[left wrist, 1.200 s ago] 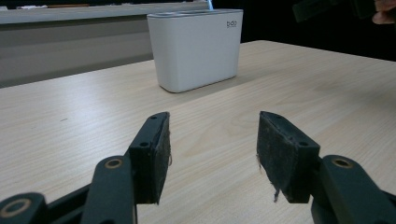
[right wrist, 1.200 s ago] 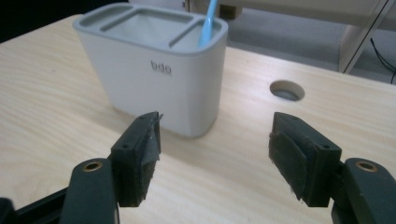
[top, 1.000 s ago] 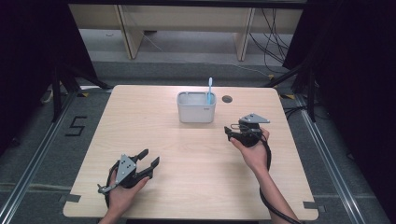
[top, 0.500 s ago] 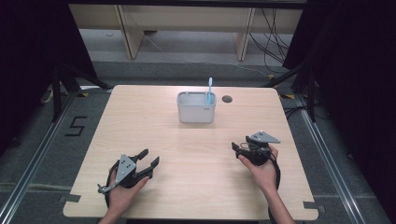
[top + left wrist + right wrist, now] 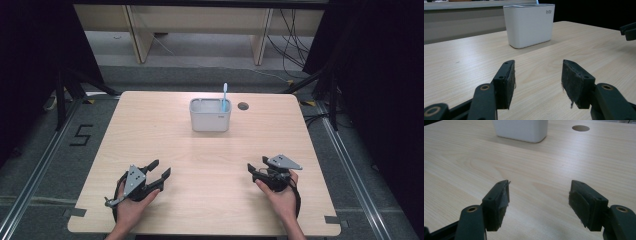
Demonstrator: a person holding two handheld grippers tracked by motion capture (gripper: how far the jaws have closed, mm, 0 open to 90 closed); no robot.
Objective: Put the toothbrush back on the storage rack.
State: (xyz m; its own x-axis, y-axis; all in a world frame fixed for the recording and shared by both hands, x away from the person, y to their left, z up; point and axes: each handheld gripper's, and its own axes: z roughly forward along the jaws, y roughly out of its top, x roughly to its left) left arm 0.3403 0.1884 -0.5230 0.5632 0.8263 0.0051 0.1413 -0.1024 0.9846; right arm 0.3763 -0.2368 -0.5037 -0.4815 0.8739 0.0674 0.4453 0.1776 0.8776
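Note:
A white rectangular cup [image 5: 210, 115] stands at the far middle of the wooden table [image 5: 150, 130], with a light blue toothbrush [image 5: 224, 96] upright inside it at its right end. My left gripper [image 5: 159, 171] rests near the front left of the table, open and empty. My right gripper [image 5: 254, 171] sits near the front right, also open with nothing between its jaws. In the left gripper view the cup [image 5: 529, 24] is ahead of the open gripper [image 5: 537, 81]. In the right gripper view the cup [image 5: 520, 128] is at the top, beyond the open gripper [image 5: 539, 200].
A round cable hole [image 5: 243, 106] lies in the tabletop just right of the cup, also seen as the hole [image 5: 580, 128] in the right gripper view. Dark frames and cables surround the table. The other gripper's tip [image 5: 629, 30] shows at the right edge of the left gripper view.
My right gripper has drawn back from beside the cup toward the front right of the table. The left gripper has stayed put.

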